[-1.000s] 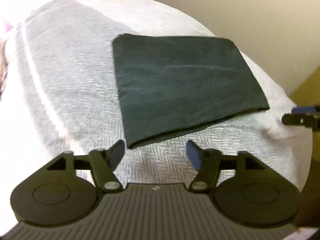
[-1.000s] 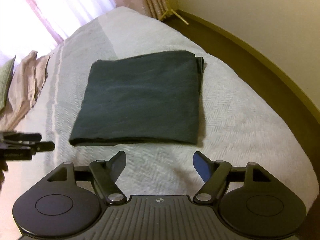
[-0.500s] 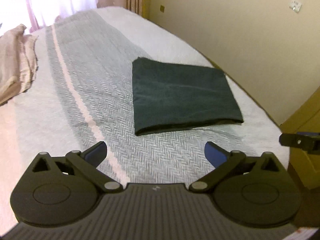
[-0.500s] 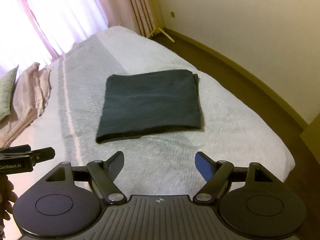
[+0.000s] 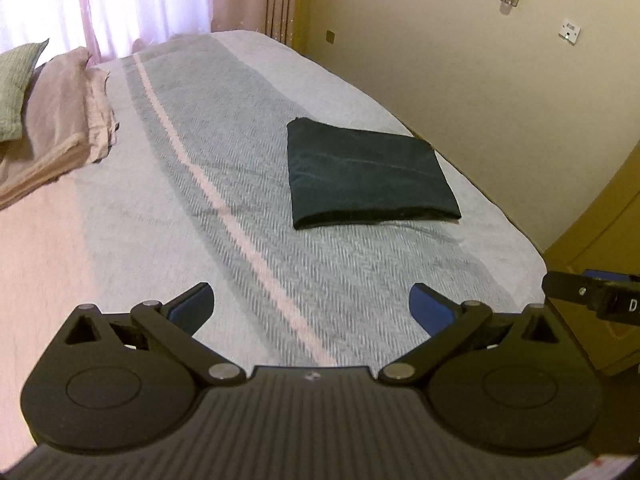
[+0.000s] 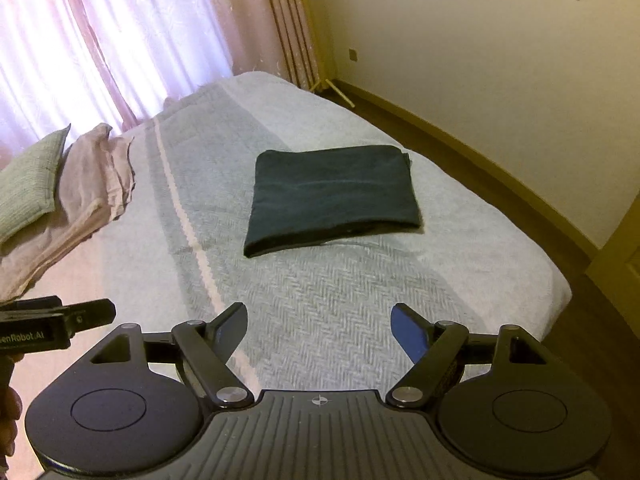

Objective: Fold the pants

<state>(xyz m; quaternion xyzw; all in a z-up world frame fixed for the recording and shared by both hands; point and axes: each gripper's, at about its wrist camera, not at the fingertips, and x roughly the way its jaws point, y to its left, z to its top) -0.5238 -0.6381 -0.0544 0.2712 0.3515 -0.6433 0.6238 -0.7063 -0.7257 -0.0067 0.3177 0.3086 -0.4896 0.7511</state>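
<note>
The dark green pants [image 5: 366,174] lie folded into a flat rectangle on the bed [image 5: 224,168], near its right side; the right wrist view shows the same folded pants [image 6: 334,196] in mid-frame. My left gripper [image 5: 312,304] is open and empty, held well back from the pants above the bed's near end. My right gripper [image 6: 318,330] is open too, empty, also far short of the pants. The tip of the right gripper pokes into the left wrist view at the right edge, and the left one shows at the left edge of the right wrist view.
A pinkish folded blanket [image 5: 60,132] and a green pillow [image 5: 16,88] lie at the bed's far left. Curtains [image 6: 120,40] hang behind the bed. A cream wall [image 6: 500,60] and dark floor [image 6: 500,168] run along the right; a yellow cabinet [image 5: 600,248] stands at the right.
Both grippers have pulled back and up from the folded pants, which now look smaller and farther off. The left gripper's fingers have spread wider. The pants have not moved.
</note>
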